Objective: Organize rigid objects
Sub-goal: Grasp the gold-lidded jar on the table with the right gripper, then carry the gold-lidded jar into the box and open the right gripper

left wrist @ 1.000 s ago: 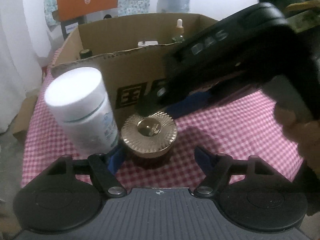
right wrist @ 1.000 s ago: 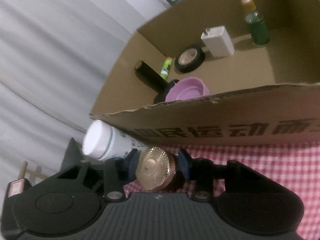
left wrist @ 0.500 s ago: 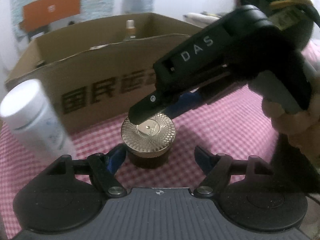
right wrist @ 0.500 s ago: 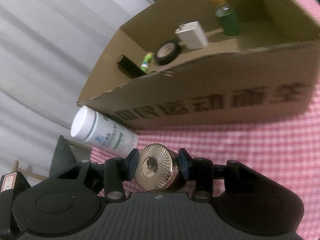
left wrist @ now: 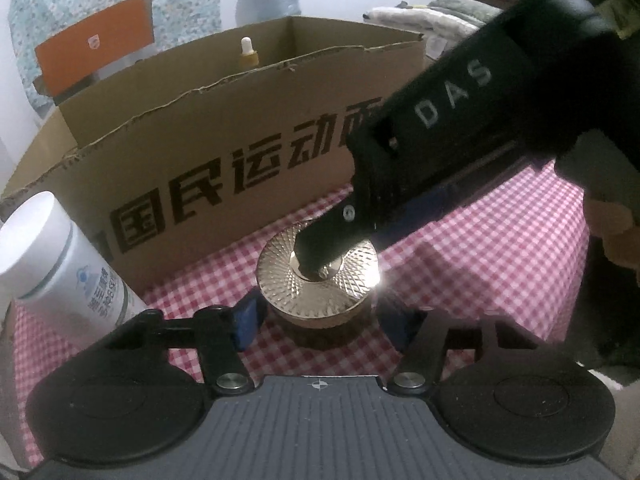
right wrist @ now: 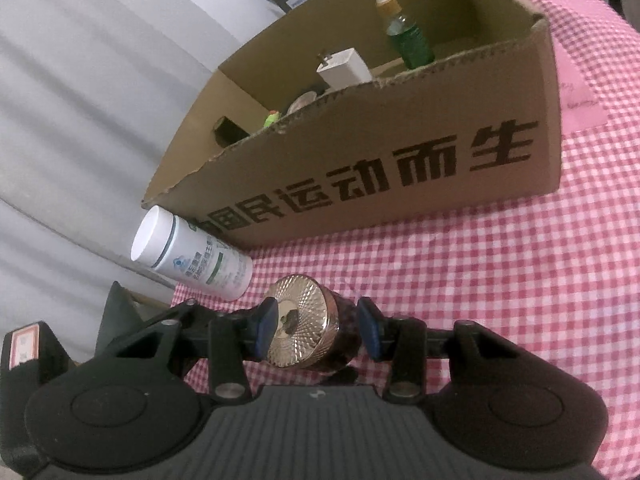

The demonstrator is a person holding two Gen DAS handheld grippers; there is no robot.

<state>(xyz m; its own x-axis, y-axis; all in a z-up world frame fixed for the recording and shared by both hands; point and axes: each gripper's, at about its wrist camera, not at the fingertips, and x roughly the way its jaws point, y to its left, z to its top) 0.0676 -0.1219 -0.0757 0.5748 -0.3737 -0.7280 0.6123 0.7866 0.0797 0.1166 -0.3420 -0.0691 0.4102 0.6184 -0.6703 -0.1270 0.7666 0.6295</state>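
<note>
A dark jar with a gold ribbed lid (left wrist: 320,280) stands on the pink checked cloth (left wrist: 500,248) in front of the cardboard box (left wrist: 240,152). My left gripper (left wrist: 322,324) straddles the jar and its jaws are closing, with a thin gap still showing at each blue pad. My right gripper (right wrist: 316,330) is shut on the same jar (right wrist: 304,332), one pad at the lid and one at the dark body. In the left wrist view a right-gripper finger (left wrist: 328,236) lies across the lid's centre. A white pill bottle (left wrist: 60,264) stands to the jar's left.
The open box (right wrist: 400,152) holds a green dropper bottle (right wrist: 408,36), a white charger (right wrist: 344,70) and small items low behind its front wall. A person's hand (left wrist: 612,232) grips the right tool. The white bottle (right wrist: 188,256) sits near the table's left edge.
The left gripper has swung round so the jar sits centred between its fingers, and its jaws have narrowed. The white bottle has slid to the left of view. The right gripper keeps hold of the jar.
</note>
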